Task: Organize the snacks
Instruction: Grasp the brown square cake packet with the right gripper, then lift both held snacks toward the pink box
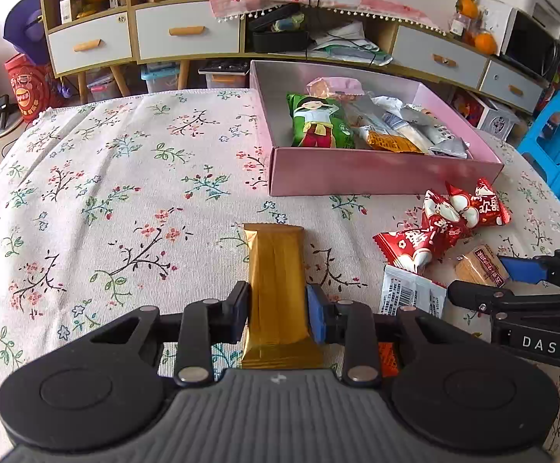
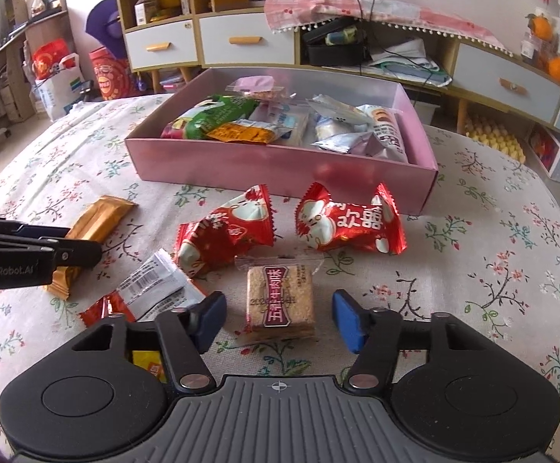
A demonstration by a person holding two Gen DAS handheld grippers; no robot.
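My left gripper is shut on a gold-wrapped snack bar that lies lengthwise on the floral tablecloth; both pads press its sides. In the right wrist view the same bar shows at the left, under the left gripper's fingers. My right gripper straddles a square cracker packet with a dark red label, and a gap shows on each side of it, so the jaws stand open. Beyond lies the pink box, holding several snack packets.
Two red candy packets lie between the cracker and the box. A white barcode packet over an orange-red wrapper sits by the right gripper's left finger. Cabinets with drawers stand behind the table, and a blue stool is at the right.
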